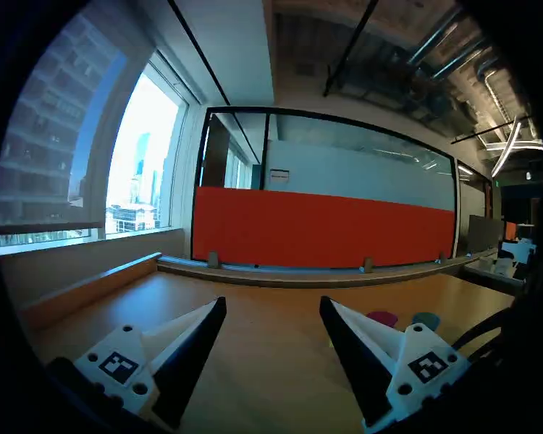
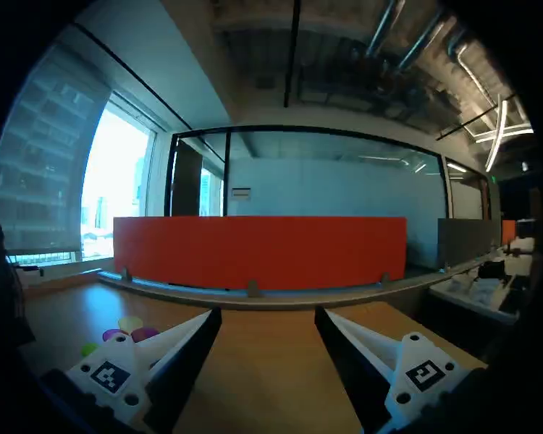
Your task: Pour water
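Observation:
My left gripper [image 1: 273,309] is open above a wooden desk [image 1: 271,362], nothing between its black-tipped white fingers. Past its right finger, a magenta cup [image 1: 382,317] and a teal cup [image 1: 426,319] show their rims on the desk. In the right gripper view my right gripper [image 2: 268,318] is open too and holds nothing. Left of its left finger lie small coloured cups: a yellow cup [image 2: 130,322], a purple cup [image 2: 113,334], a magenta cup [image 2: 145,333] and a green cup [image 2: 89,349]. I see no water container.
An orange divider panel [image 1: 322,228] stands along the desk's far edge, with glass walls behind it. Windows [image 1: 137,173] run along the left. A raised wooden ledge [image 1: 90,289] borders the desk's left side. Another desk with items [image 2: 481,289] sits at the right.

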Motion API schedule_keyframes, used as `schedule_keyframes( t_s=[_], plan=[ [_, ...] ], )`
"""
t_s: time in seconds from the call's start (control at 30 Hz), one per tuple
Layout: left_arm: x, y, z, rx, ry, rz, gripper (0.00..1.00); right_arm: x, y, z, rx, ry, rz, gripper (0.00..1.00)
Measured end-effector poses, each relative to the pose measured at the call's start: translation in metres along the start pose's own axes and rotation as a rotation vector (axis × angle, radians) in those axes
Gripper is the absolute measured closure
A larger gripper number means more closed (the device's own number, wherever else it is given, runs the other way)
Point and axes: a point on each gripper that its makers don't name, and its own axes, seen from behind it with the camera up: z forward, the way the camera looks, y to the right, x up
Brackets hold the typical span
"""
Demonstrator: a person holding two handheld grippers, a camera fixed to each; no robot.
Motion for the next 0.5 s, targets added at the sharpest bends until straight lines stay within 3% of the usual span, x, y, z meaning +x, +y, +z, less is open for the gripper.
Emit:
schedule_keyframes(
  t_s=[0.3,0.5],
  plan=[
    [-0.023,-0.003,0.002,0.031,0.003,0.036,0.04,-0.008,-0.005,0.001,-0.018,-0.015,-0.038,0.00],
    [-0.036,-0.003,0.003,0.049,0.006,0.078,0.04,-0.016,-0.002,0.004,-0.031,-0.034,-0.006,0.00]
  ],
)
